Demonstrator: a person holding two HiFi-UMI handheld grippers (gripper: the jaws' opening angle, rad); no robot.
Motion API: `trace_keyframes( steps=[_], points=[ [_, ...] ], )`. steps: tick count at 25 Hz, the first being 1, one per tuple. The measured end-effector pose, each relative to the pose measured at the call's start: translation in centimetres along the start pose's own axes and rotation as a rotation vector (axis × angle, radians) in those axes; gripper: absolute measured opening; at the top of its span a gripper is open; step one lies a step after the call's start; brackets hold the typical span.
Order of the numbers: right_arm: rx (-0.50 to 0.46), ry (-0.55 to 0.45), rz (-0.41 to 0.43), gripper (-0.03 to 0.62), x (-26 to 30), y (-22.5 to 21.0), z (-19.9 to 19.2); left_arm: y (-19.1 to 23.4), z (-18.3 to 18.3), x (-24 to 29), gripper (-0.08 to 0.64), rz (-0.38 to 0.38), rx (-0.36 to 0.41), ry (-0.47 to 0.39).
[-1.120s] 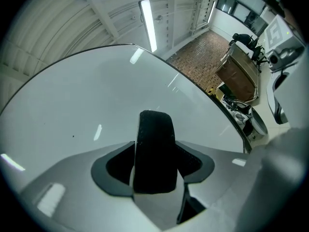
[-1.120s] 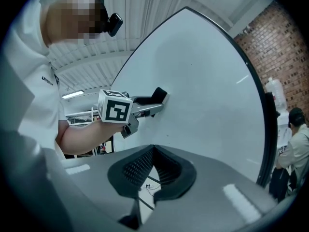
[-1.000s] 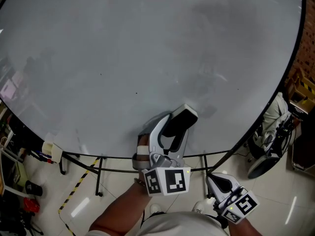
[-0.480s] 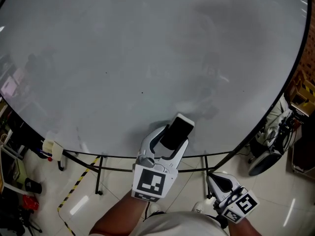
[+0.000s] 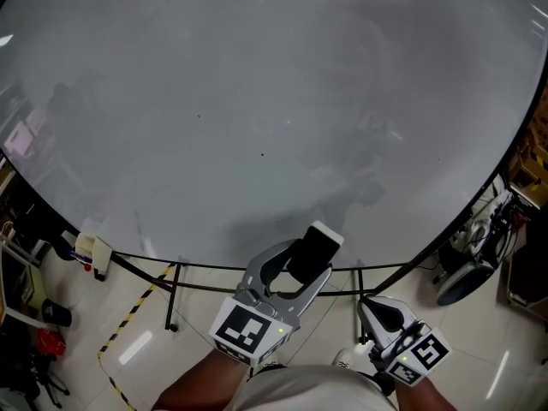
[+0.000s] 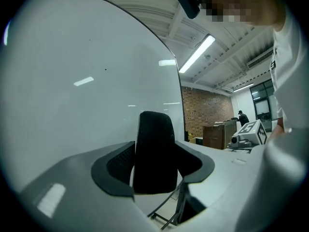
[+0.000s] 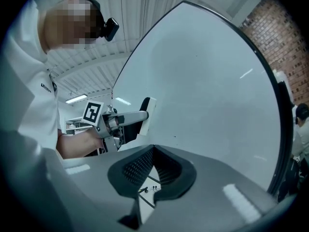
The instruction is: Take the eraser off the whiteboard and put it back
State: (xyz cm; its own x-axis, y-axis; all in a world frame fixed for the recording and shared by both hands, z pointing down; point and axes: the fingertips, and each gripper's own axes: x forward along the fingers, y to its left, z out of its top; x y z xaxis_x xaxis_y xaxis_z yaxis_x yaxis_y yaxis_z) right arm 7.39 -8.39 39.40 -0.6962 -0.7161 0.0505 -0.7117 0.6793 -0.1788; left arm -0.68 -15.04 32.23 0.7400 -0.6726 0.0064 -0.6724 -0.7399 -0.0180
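1 eraser (image 5: 315, 245), black with a white backing on 1 side, is clamped between the jaws of the left gripper (image 5: 301, 262) at the lower centre of the head view, by the whiteboard's (image 5: 257, 101) bottom edge. At lower right, the right gripper (image 5: 379, 313) has its jaws together, holding nothing.

Left gripper (image 5: 301, 265) level, tilted sideways, jaws clamped on eraser (image 5: 315, 245); right gripper (image 5: 383, 316) low right of eraser, jaws together, empty.
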Motion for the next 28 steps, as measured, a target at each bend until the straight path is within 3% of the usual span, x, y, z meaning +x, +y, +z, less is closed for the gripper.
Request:
trace_keyframes(
  steps=[7, 28],
  points=[
    [-0.002, -0.002, 0.026, 0.002, 0.4, 0.7, -0.2, -1.1, -2.3, -2.2, 0.268, -0.064, -0.110, 0.022],
    [-0.042, -0.006, 0.052, 0.002, 0.8, 2.7, 0.4, -1.9, -4.9, -7.9, 0.268, -0.047, -0.111, 0.028]
  ],
)
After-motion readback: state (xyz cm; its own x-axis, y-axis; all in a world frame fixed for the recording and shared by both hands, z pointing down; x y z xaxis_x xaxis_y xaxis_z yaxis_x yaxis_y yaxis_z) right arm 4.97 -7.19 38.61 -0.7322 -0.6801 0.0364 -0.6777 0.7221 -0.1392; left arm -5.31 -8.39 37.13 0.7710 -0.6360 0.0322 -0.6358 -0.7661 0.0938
